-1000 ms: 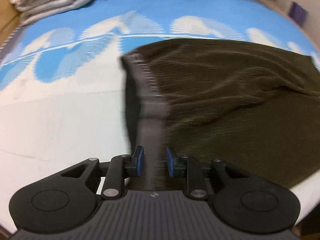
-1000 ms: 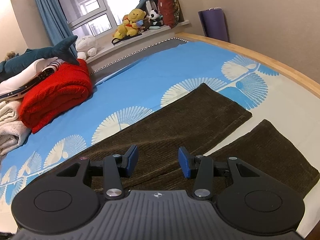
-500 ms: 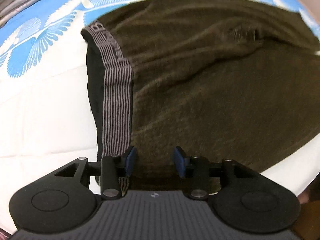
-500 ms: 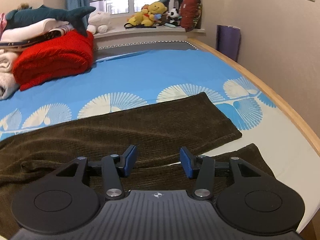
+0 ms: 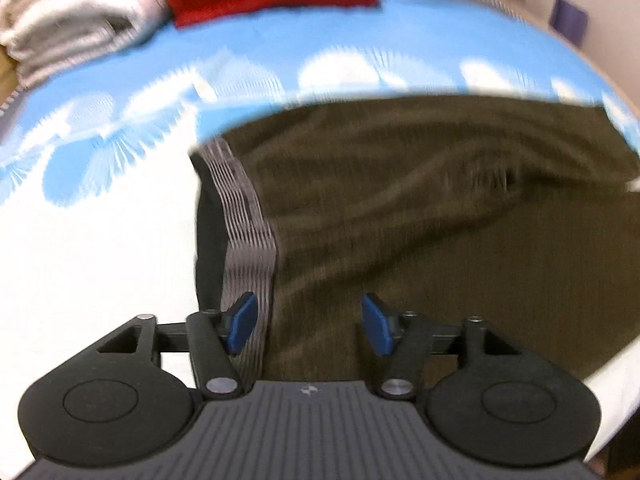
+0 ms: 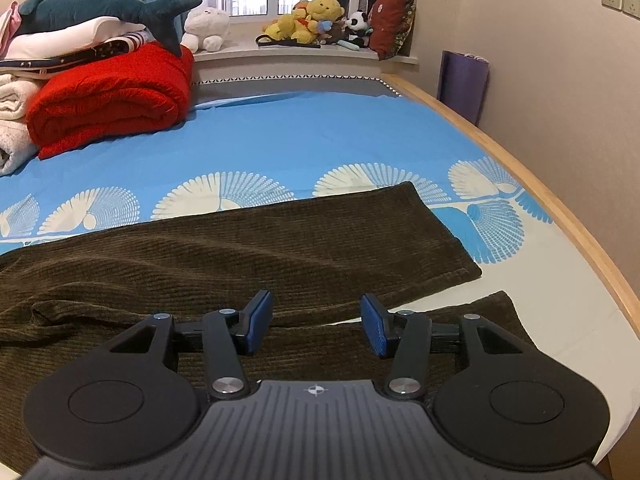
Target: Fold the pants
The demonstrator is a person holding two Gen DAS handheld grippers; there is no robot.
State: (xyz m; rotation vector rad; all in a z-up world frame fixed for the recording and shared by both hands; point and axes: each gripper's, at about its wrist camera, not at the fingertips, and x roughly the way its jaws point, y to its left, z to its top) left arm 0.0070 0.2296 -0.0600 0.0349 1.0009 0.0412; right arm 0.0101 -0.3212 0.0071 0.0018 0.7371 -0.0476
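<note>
Dark brown corduroy pants (image 5: pixel 420 216) lie spread flat on the bed, with a grey striped waistband (image 5: pixel 248 224) at their left end. My left gripper (image 5: pixel 309 324) is open and empty over the near waist area, next to the waistband. In the right wrist view the pants (image 6: pixel 280 240) show both legs, the far leg ending at a hem (image 6: pixel 452 236) and the near leg (image 6: pixel 480 320) beside it. My right gripper (image 6: pixel 316 325) is open and empty above the near leg.
The bed has a blue and white fan-pattern sheet (image 6: pixel 280 144). A folded red blanket (image 6: pixel 112 96), white bedding (image 5: pixel 72 28) and a plush shark (image 6: pixel 100 8) sit at the far left. Stuffed toys (image 6: pixel 312 20) line the windowsill. A wooden bed edge (image 6: pixel 560 208) runs along the right.
My left gripper opened wider and drew back from the waistband, and its view tilted up toward the blankets. My right gripper stayed open and shifted slightly over the legs.
</note>
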